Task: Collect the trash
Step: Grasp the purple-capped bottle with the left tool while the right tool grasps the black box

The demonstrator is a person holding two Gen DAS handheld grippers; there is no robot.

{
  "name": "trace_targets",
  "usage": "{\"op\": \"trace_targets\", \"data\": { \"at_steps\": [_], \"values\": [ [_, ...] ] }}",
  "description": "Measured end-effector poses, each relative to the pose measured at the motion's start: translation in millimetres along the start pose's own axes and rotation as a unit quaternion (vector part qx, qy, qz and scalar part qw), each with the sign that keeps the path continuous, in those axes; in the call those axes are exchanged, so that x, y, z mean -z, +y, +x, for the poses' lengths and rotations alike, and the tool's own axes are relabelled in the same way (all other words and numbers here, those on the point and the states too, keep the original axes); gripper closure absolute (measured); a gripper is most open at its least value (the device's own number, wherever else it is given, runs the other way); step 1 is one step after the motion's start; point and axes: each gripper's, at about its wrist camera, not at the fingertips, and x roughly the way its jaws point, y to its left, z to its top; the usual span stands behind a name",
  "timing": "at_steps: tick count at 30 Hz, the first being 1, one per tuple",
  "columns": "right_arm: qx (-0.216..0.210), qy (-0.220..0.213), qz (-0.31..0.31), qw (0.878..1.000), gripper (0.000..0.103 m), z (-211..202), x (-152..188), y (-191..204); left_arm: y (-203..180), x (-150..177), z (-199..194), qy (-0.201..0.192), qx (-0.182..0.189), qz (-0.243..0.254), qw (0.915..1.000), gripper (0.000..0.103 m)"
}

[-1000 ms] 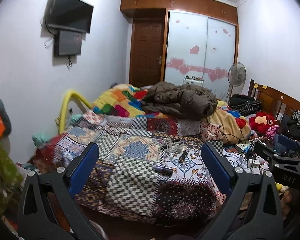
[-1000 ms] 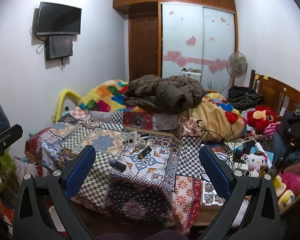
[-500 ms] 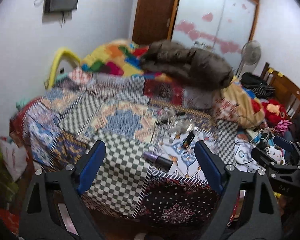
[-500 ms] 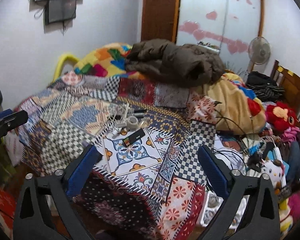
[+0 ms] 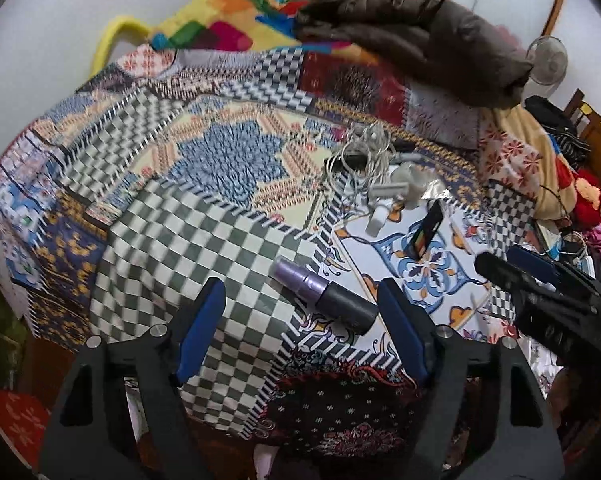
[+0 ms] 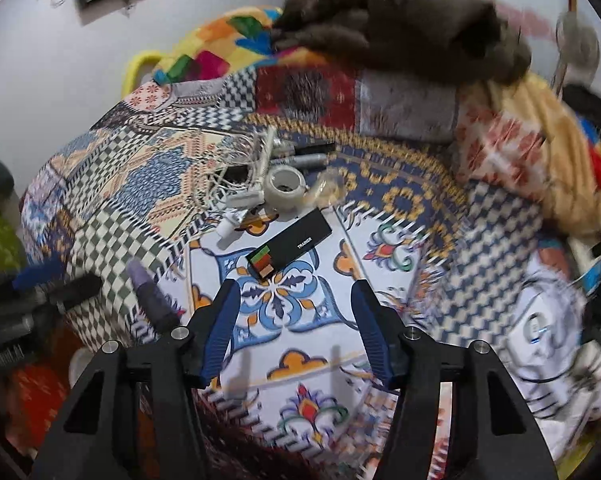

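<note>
Clutter lay in a loose cluster near the foot of the patchwork quilt (image 5: 204,264), and none of it had been picked up. Both tools were spread wide and empty: the left gripper (image 5: 300,320) hung just over the quilt's edge, and the right gripper (image 6: 292,320) hovered above the blue floral panel.

Between the left tool's fingers, a purple bottle (image 5: 324,296) with a dark cap lay on its side. It looked rigid and light, and its round, smooth body would probably roll or slip, so a pinch across the middle of the barrel seemed the safest hold.

Just ahead of the right tool lay a flat black card (image 6: 292,246) marked TRAINER. Thin and stiff, it sat flush on soft cloth, so it would likely have to be taken by its long edges, pressing into the quilt.

Beyond it were a roll of tape (image 6: 286,188), a crumpled clear wrapper (image 6: 328,190) touching it, and a tangle of white cable (image 6: 228,168). The wrapper looked the plainest trash: weightless, crushable, easy to pinch anywhere. Whether the other items counted as trash could not be told.
</note>
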Motion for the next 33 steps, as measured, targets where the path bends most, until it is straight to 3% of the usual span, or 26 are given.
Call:
{"op": "trace_targets", "data": {
  "at_steps": [6, 10, 14, 24, 33],
  "values": [
    [-0.034, 0.012, 0.053, 0.998, 0.049, 31, -26, -9, 7, 1, 29, 0.025, 0.004, -0.061, 0.9978, 0.031],
    [-0.023, 0.023, 0.055, 0.998, 0.049, 53, -37, -3, 4, 3, 42, 0.037, -0.013, -0.065, 0.9971, 0.043],
    [0.001, 0.032, 0.045, 0.998, 0.049, 65, -35, 3, 5, 5, 46, 0.034, -0.006, -0.092, 0.9952, 0.046],
    [0.012, 0.041, 0.021, 0.999, 0.055, 65, -26, -13, -10, 1, 65, 0.047, 0.006, -0.090, 0.9948, 0.058],
    [0.049, 0.030, -0.026, 0.998, 0.059, 72, -29, -2, -33, -4, 76, 0.037, -0.036, -0.025, 0.9983, 0.072]
  ]
}}
